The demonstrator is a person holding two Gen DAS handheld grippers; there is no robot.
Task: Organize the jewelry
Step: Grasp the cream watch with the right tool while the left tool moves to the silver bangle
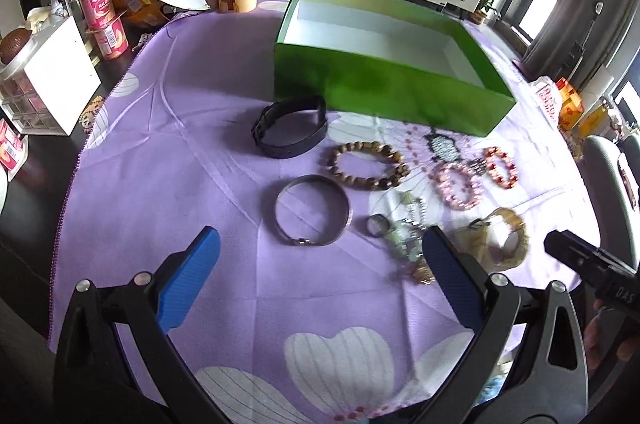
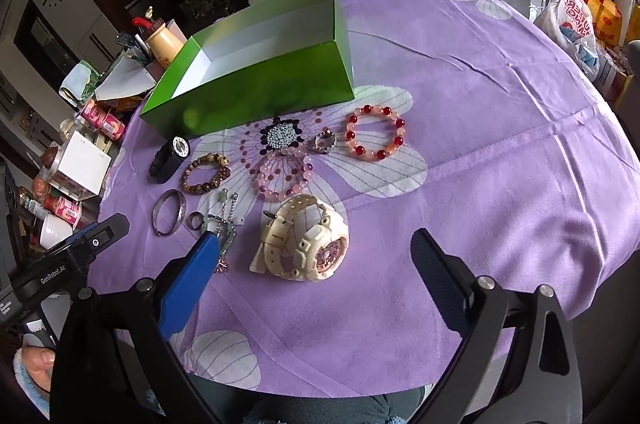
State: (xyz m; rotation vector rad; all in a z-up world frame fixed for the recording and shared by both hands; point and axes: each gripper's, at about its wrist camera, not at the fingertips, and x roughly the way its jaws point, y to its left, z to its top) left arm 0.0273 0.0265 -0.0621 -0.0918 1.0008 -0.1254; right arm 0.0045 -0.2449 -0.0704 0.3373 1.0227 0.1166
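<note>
My two hand-held grippers hang over a table [image 2: 500, 103] draped in lilac flowered cloth, both spread wide with nothing between the blue pads. Straight ahead of my left hand-held gripper [image 1: 320, 264] lies a silver bangle [image 1: 314, 209]; beyond it sit a black watch [image 1: 289, 127] and a brown bead bracelet [image 1: 368, 165], with the open green box [image 1: 384, 79] farther back, its white inside bare. Just ahead of my right hand-held gripper [image 2: 316, 256] rests a cream watch [image 2: 304, 244], apart from both fingers. Past it lie a pink bead bracelet [image 2: 286, 175] and a red bead bracelet [image 2: 376, 131], a ring [image 2: 324, 142] between them. A small chain [image 2: 224, 224] sits beside my right gripper's left fingertip.
</note>
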